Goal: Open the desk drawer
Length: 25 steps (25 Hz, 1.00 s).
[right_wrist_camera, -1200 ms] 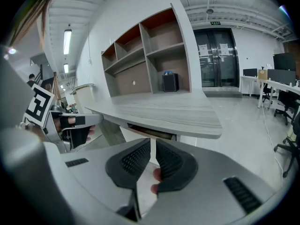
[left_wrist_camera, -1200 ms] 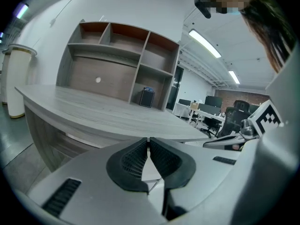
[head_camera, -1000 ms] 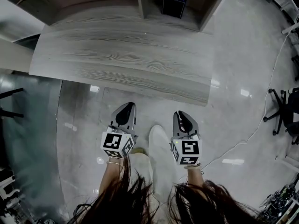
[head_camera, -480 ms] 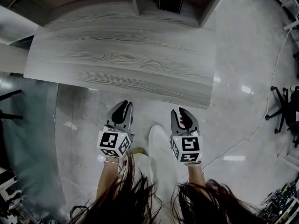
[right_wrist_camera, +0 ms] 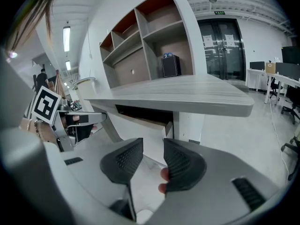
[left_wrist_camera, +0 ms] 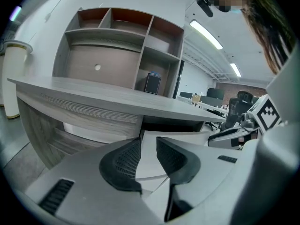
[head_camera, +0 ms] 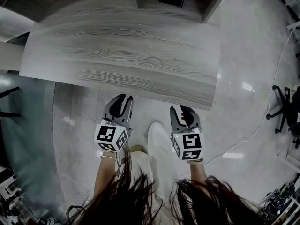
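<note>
Low in the frame, the left hand-held gripper point(head_camera: 119, 102) and right hand-held gripper point(head_camera: 184, 111) have just been opening. Both are empty, so they look ready for the drawer.

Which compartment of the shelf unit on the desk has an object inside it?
The lower right compartment, the tall one that stands directly on the desk top. A black box stands in it, while no object shows in the other compartments.

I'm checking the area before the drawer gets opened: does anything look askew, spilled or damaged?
Nothing stands out. The desk top looks intact with no spill on it, and the black box stands upright in its shelf compartment. The only loose item is a white cable trailing across the floor at right.
</note>
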### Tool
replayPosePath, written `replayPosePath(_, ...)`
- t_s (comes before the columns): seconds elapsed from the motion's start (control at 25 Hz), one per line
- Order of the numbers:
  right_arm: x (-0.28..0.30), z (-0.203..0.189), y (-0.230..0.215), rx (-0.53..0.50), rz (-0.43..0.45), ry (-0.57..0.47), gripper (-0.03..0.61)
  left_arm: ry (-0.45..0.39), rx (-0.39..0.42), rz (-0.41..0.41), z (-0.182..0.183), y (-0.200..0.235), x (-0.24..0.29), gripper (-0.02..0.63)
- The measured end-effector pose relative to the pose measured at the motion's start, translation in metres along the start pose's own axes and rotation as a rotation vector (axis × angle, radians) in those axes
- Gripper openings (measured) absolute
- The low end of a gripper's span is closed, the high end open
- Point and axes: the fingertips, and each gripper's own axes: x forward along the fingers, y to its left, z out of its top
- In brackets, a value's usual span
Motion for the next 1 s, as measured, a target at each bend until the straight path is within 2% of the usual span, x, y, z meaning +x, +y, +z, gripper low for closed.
replayPosePath(0.48, 0.013, -0.002, -0.002, -0.044, 0.026, 0.027, 0.156, -0.008, -0.012, -0.069, -0.005, 0.002, 0.013, 0.134)
replayPosePath(0.64, 0.016, -0.003, -0.004, -0.05, 0.033, 0.035, 0.16, 0.0, -0.002, -0.096, -0.007, 0.002, 0.015, 0.168)
replayPosePath(1.0, 0.021, -0.004, -0.008, -0.053, 0.039, 0.037, 0.163, 0.01, 0.017, -0.15, -0.009, 0.002, 0.017, 0.181)
